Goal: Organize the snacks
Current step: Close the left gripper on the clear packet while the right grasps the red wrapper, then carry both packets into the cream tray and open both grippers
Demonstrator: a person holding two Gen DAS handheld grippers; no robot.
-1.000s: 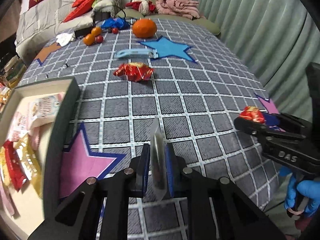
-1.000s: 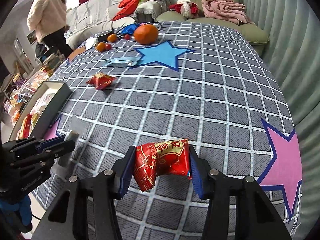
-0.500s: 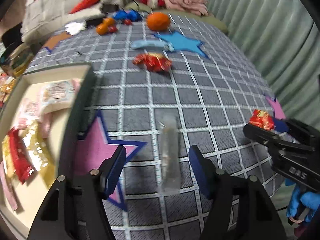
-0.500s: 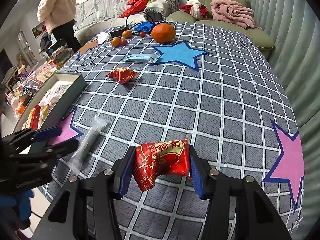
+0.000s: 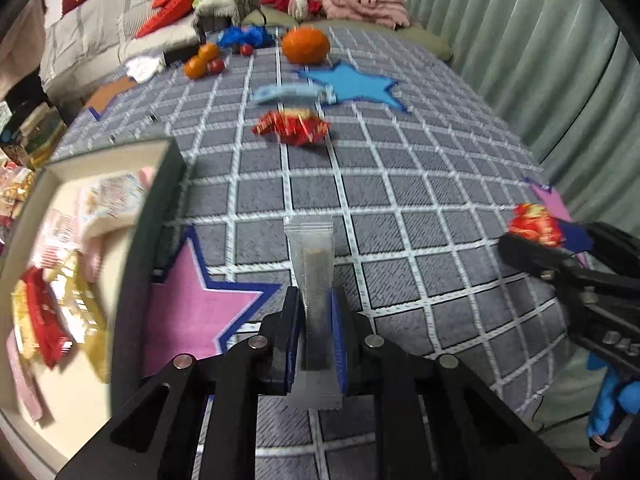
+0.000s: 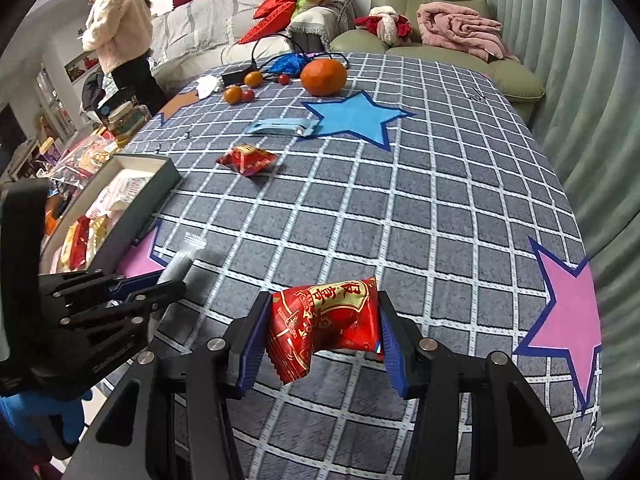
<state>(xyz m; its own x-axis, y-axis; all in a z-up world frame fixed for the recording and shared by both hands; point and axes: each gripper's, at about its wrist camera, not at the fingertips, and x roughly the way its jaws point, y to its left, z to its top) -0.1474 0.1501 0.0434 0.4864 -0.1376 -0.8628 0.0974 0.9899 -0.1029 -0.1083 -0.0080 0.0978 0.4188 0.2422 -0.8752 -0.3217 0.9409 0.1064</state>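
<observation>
A clear, long plastic packet [image 5: 311,256] stands up between the blue pads of my left gripper [image 5: 314,320], which is shut on its lower part, just above the checked cloth beside a pink star. In the right wrist view the left gripper [image 6: 160,284] sits at the left with the clear packet [image 6: 182,258] sticking out. My right gripper [image 6: 320,336] is shut on a red snack packet [image 6: 326,320] with gold print, held above the cloth. A second red packet [image 5: 294,126] lies farther out on the table.
An open box [image 5: 168,184] with several snack packets stands at the left table edge. A pale blue packet [image 6: 276,126], a big orange [image 6: 323,76] and small fruits lie at the far end. A person [image 6: 120,40] stands by the sofa.
The left jaws opened and the clear packet lay flat on the cloth; now they are shut on it again and it stands upright. The right gripper still holds its red packet.
</observation>
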